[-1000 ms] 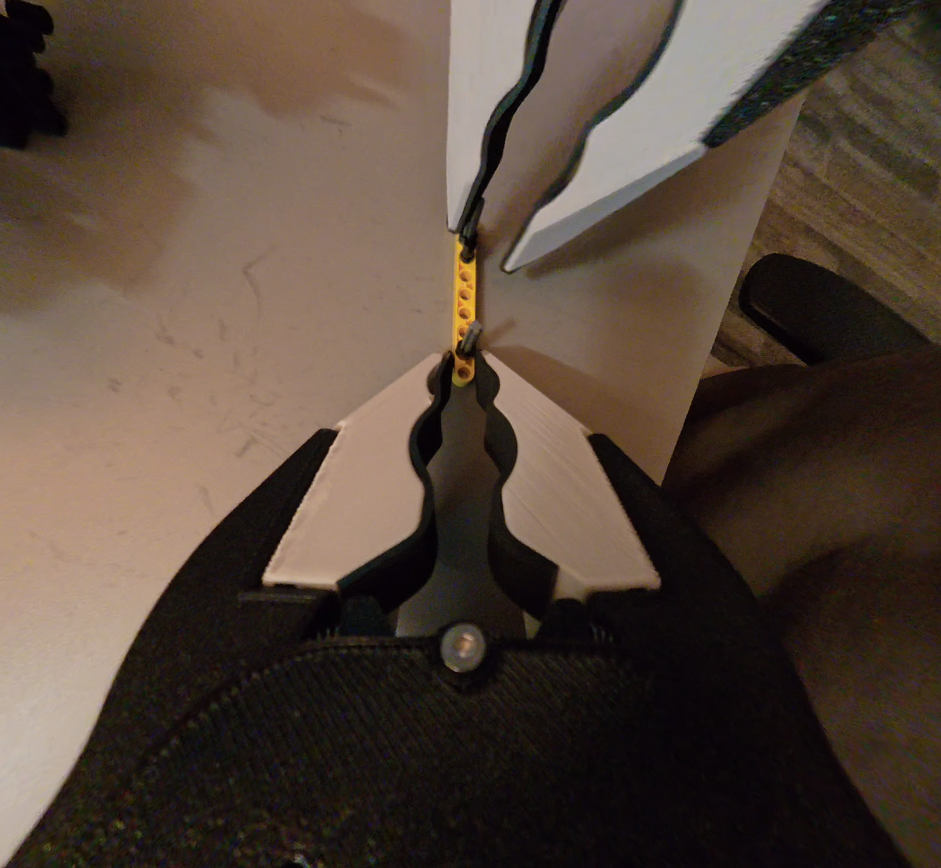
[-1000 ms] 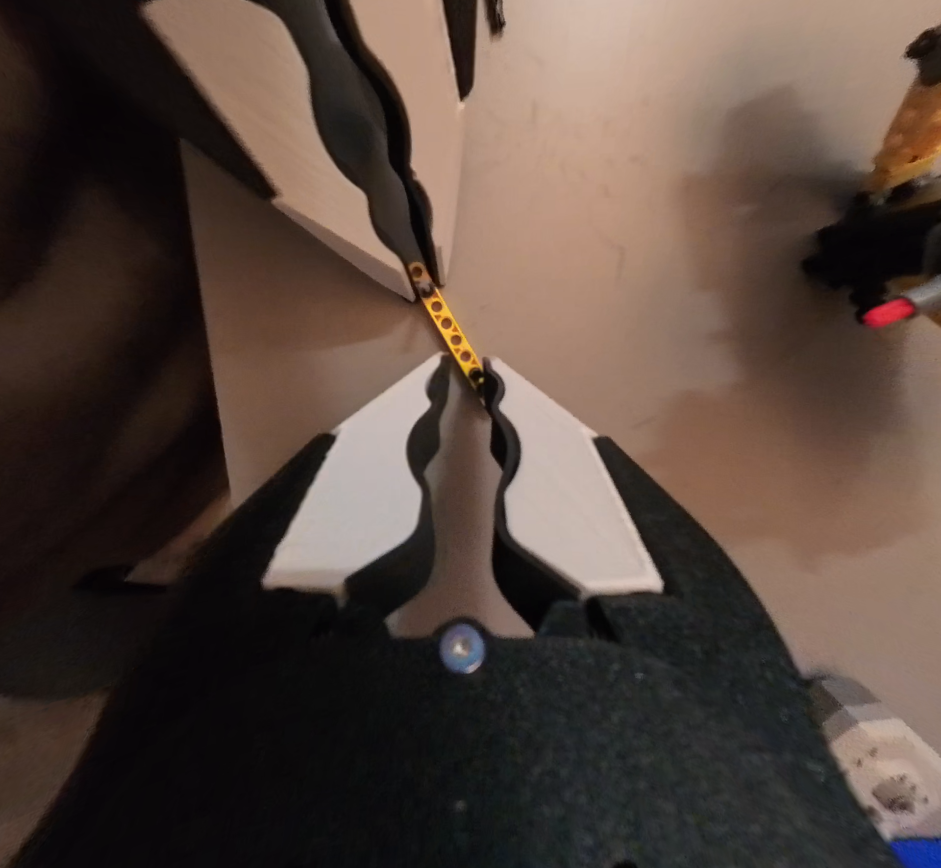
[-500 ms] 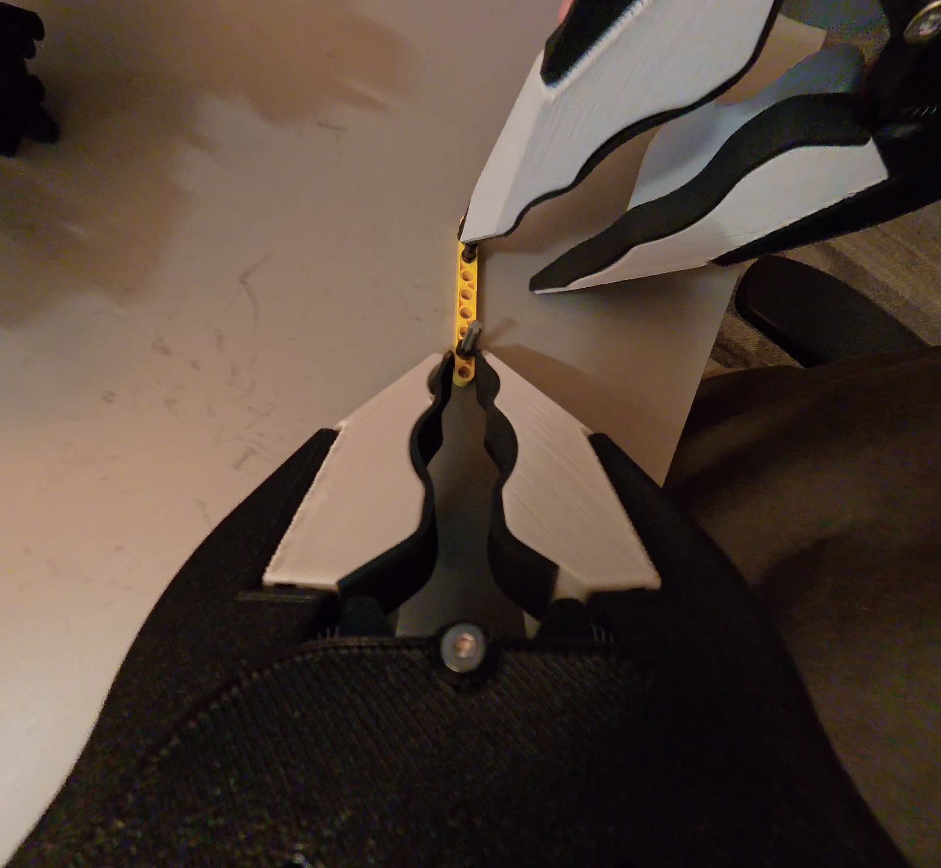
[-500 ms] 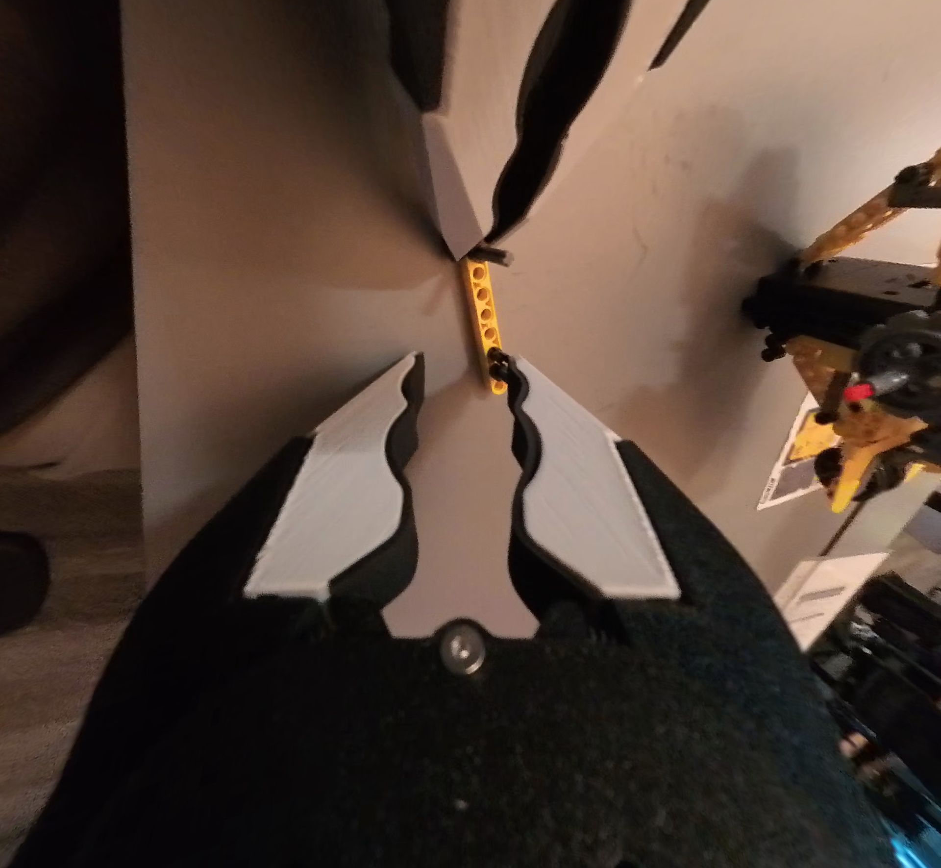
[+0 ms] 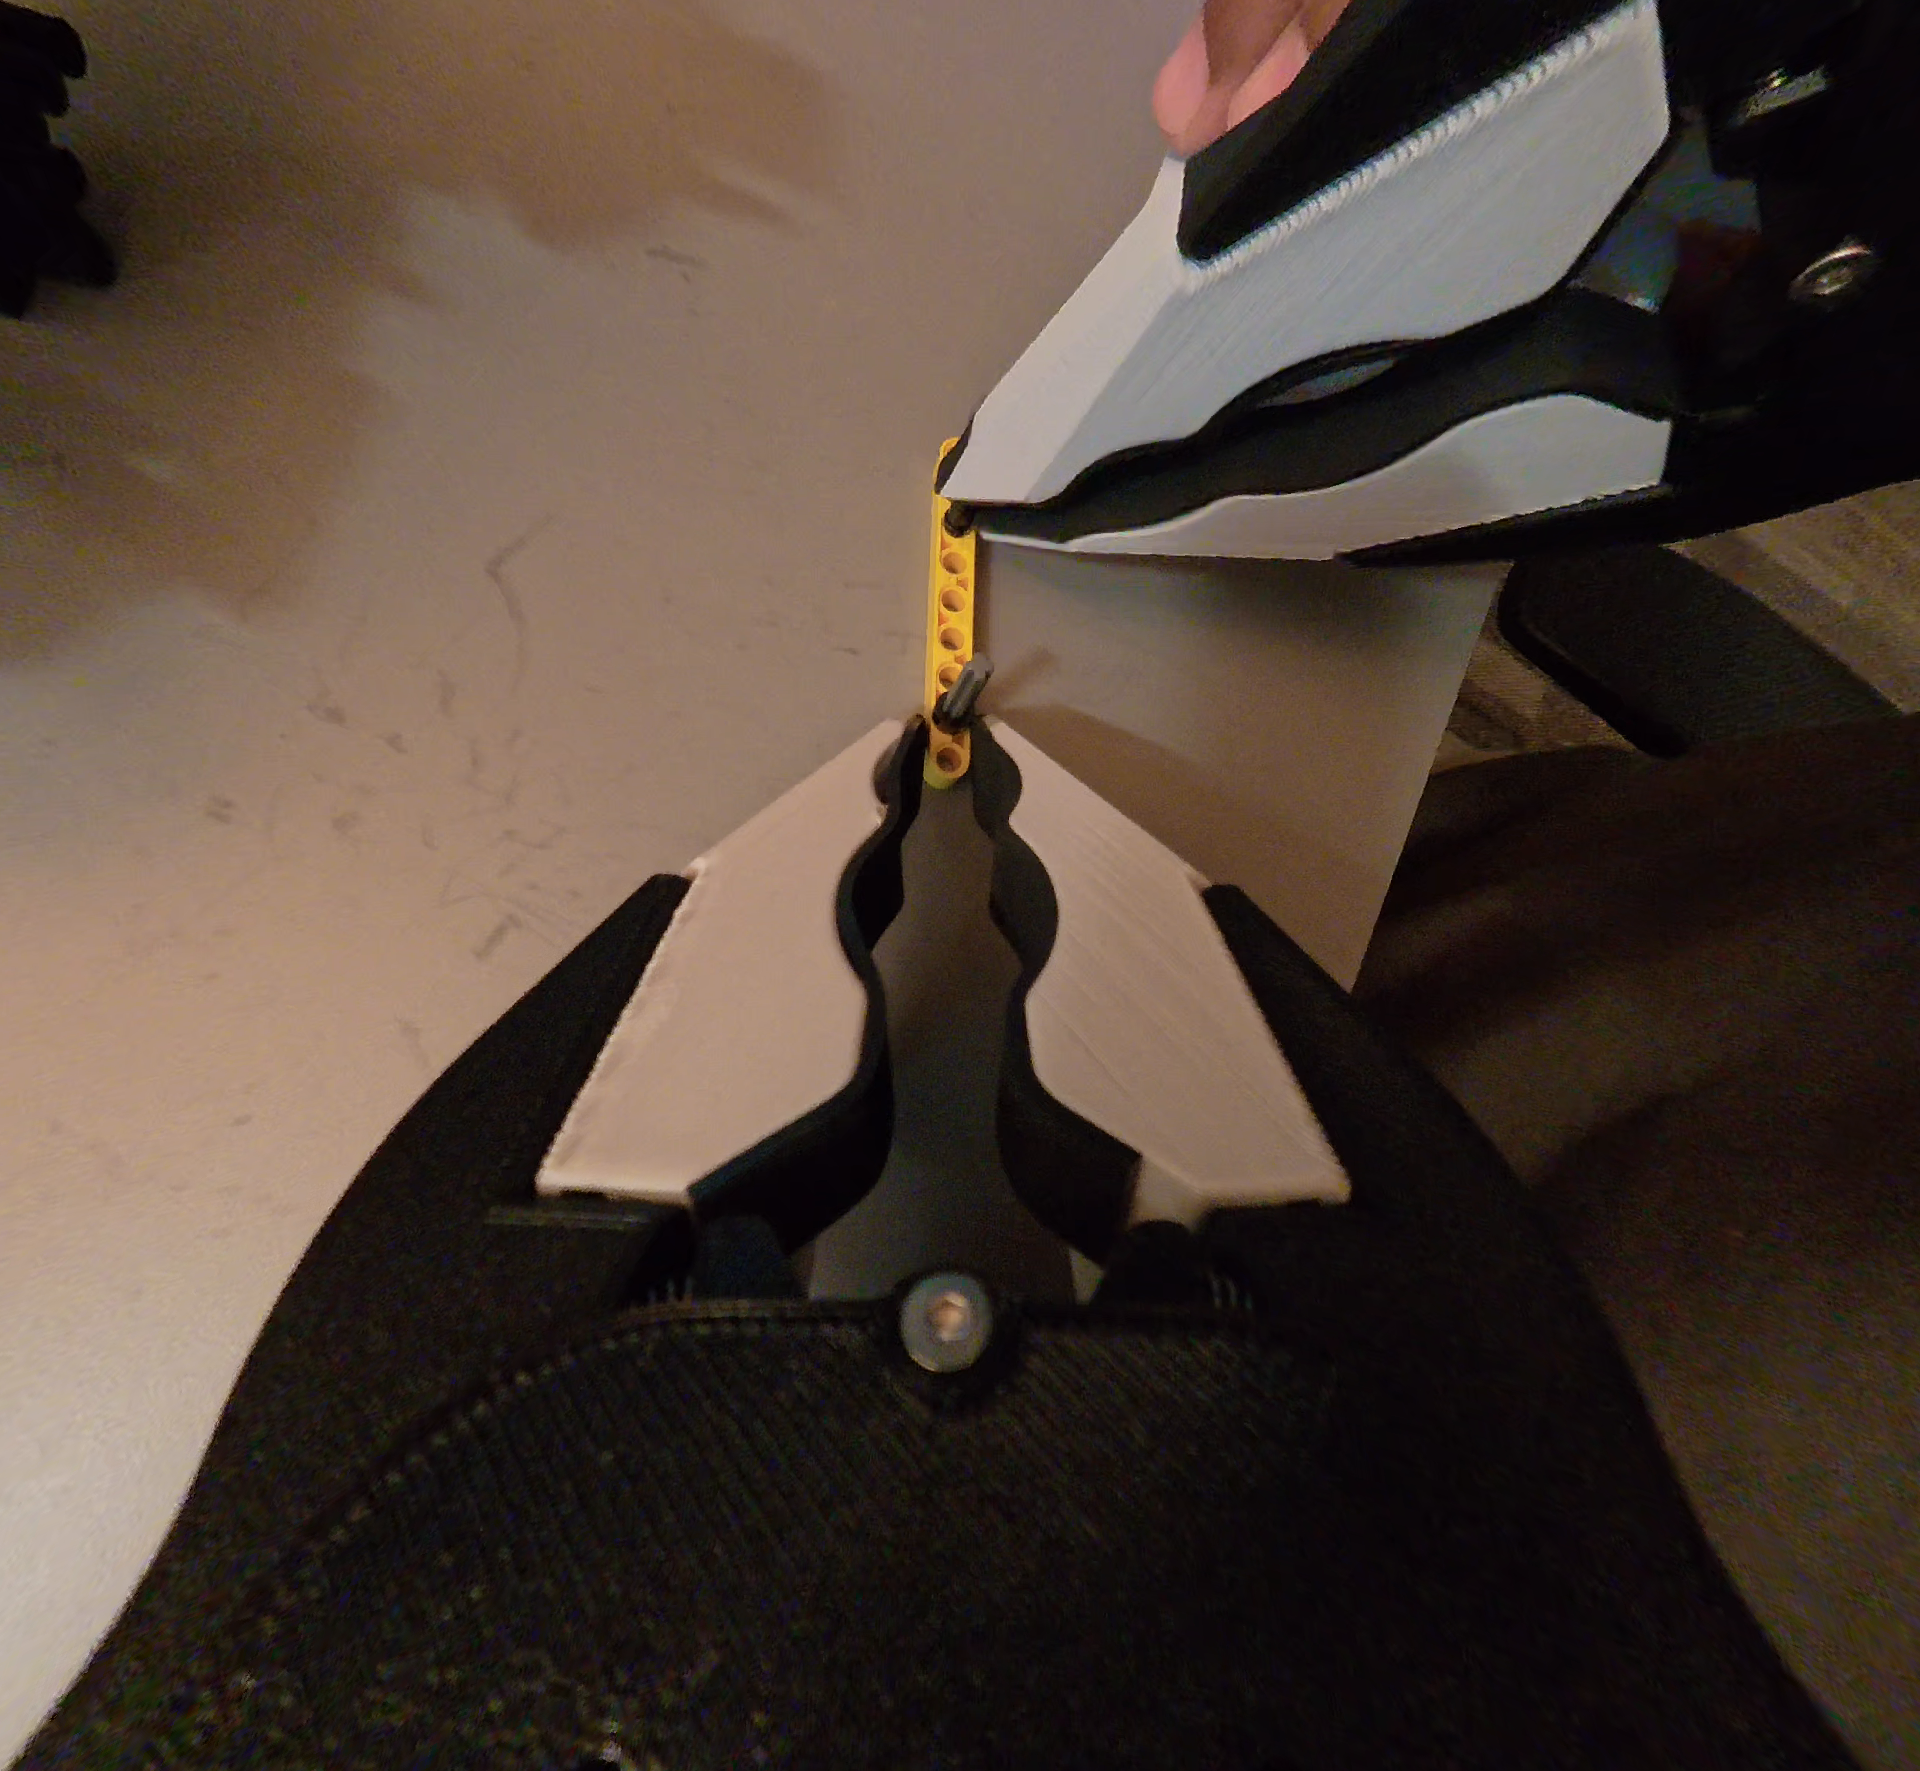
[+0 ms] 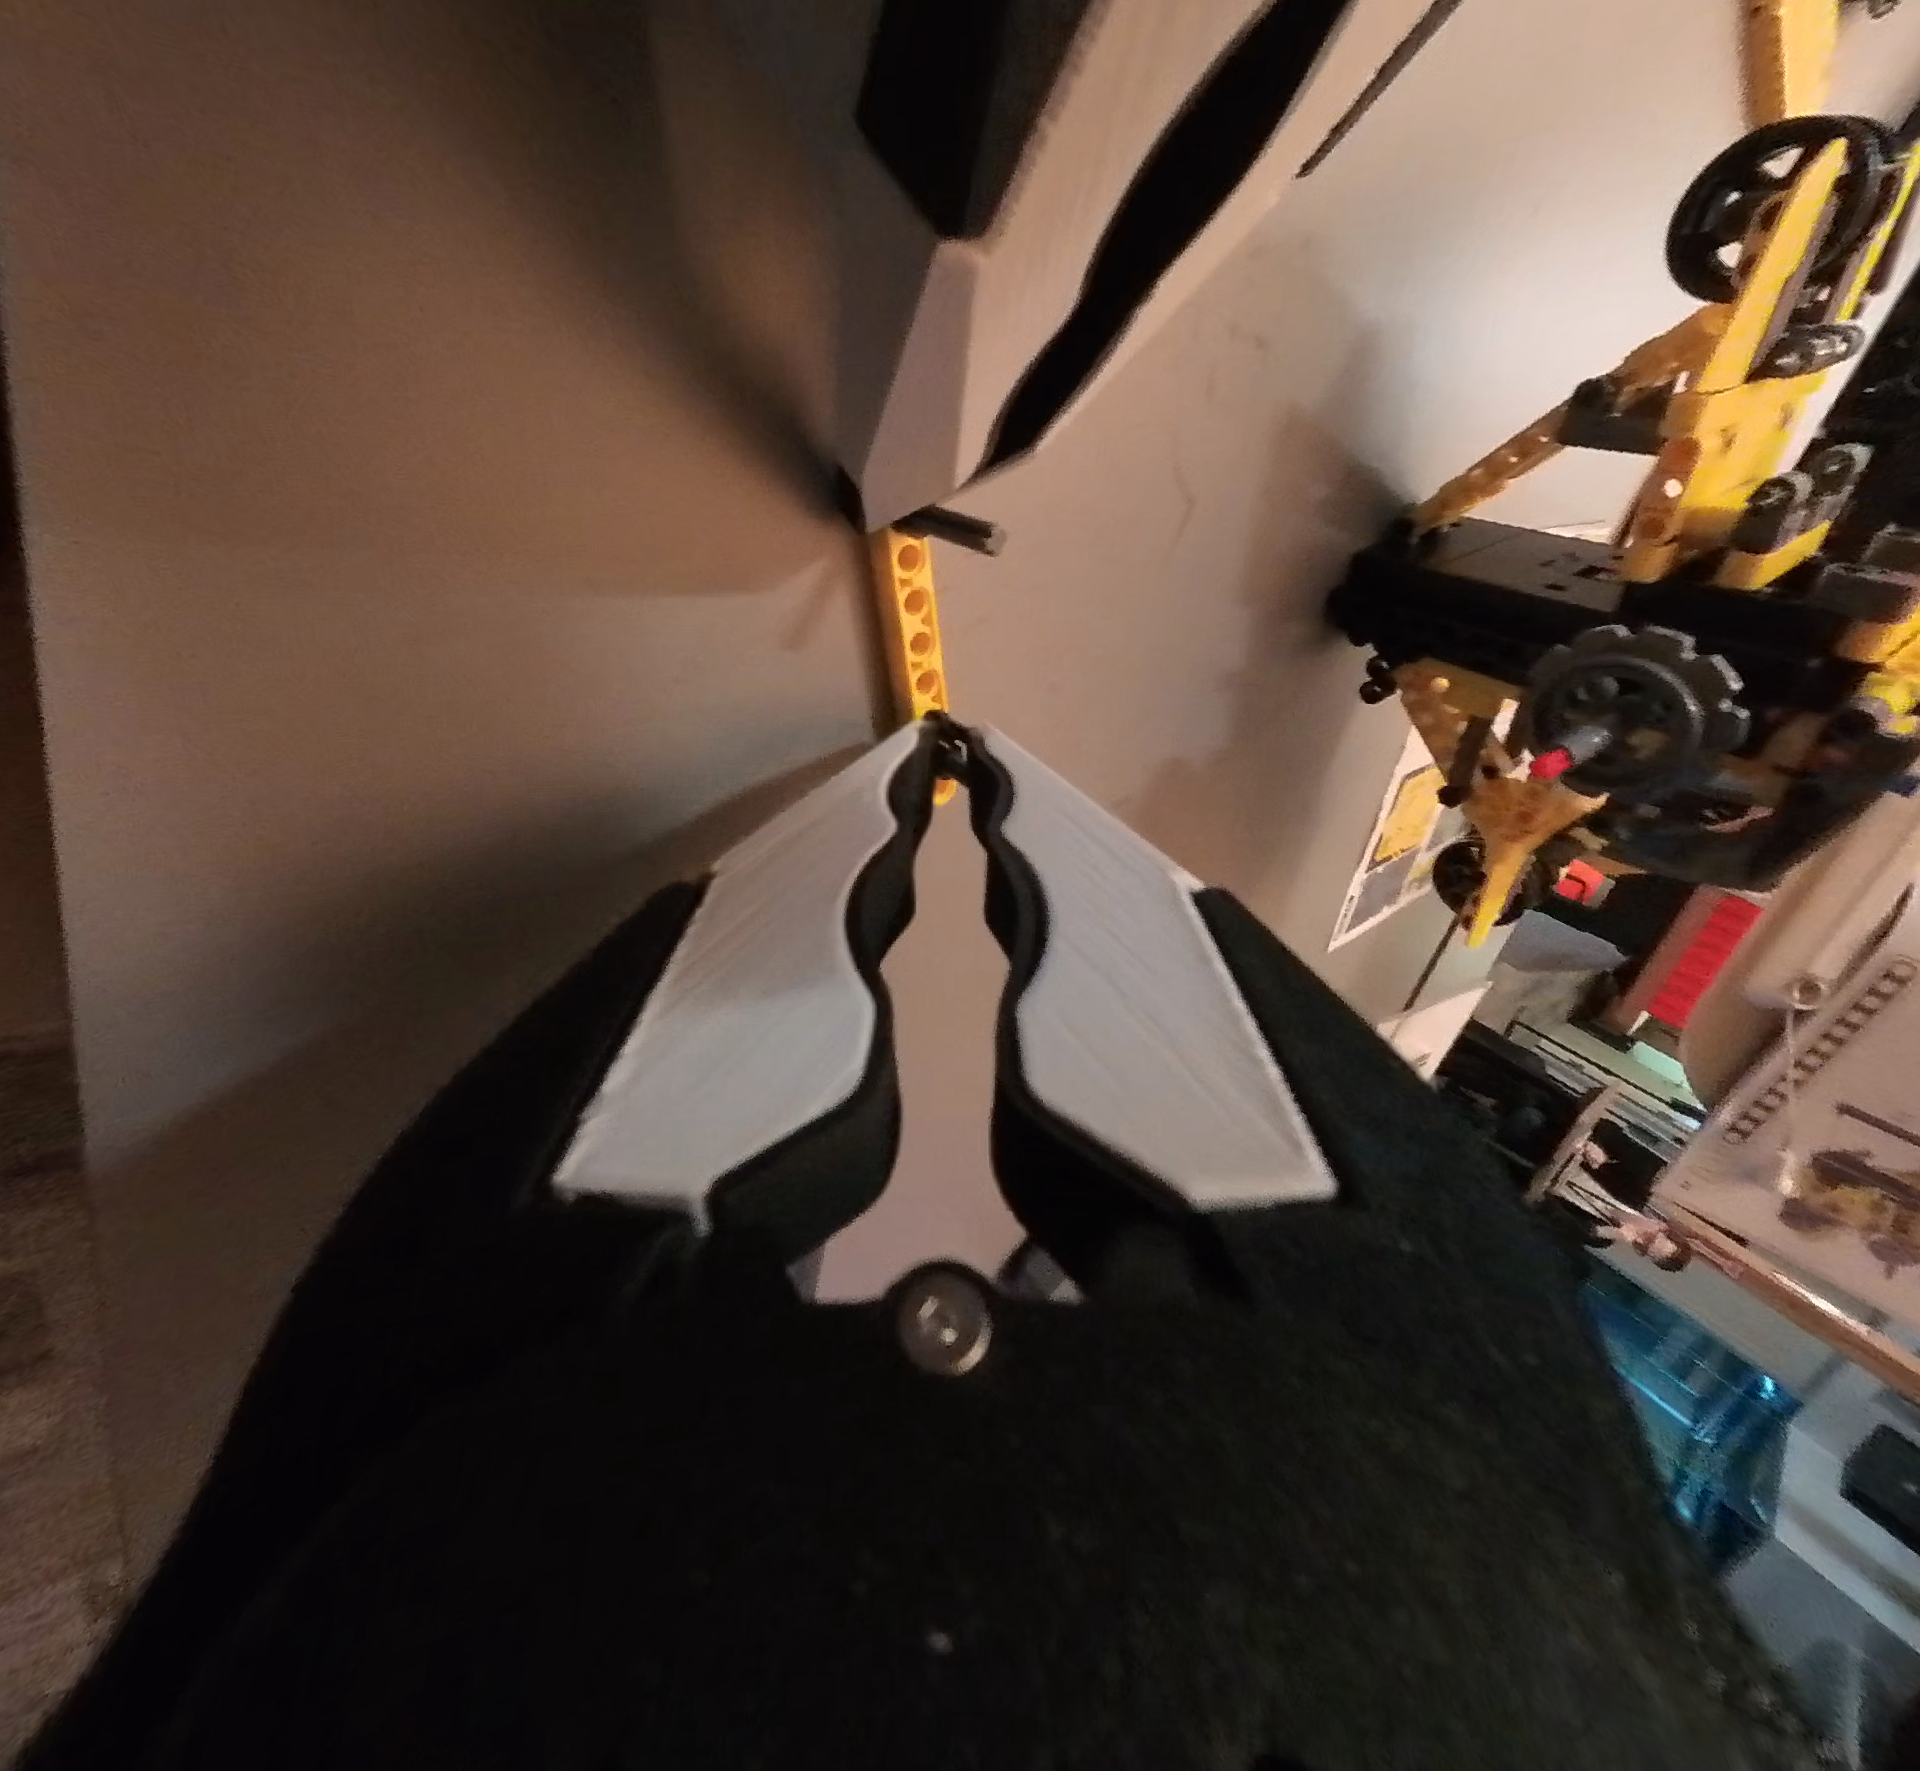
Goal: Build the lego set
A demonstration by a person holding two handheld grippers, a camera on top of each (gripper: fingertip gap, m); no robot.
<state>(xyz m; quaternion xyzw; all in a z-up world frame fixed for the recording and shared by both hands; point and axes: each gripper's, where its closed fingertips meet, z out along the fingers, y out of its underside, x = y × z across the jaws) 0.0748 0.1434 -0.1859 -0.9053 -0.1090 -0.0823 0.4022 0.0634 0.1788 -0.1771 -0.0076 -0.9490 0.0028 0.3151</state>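
Note:
A thin yellow beam with a row of holes (image 5: 952, 609) is held in the air between both grippers, above a white table (image 5: 416, 682). My left gripper (image 5: 948, 750) is shut on its near end. A short grey pin (image 5: 968, 685) sticks out of the beam just beyond those tips. My right gripper (image 5: 966, 506) comes in from the upper right and is shut on the far end. In the right wrist view, my right gripper (image 6: 948, 734) pinches the beam (image 6: 914, 630) at a small black pin. The left gripper (image 6: 914, 500) holds the other end, next to the grey pin (image 6: 966, 526).
A yellow and black toy construction vehicle (image 6: 1662, 578) stands on the table to the right, by a printed sheet (image 6: 1403, 838). A black toy part (image 5: 42, 163) lies far left. A black chair armrest (image 5: 1683, 641) and a blue plastic bin (image 6: 1704, 1409) lie off the table edge.
The right gripper has rolled and swung round to the right of the beam. It was open half a second ago and is now shut on the beam's far end. The left gripper has held still.

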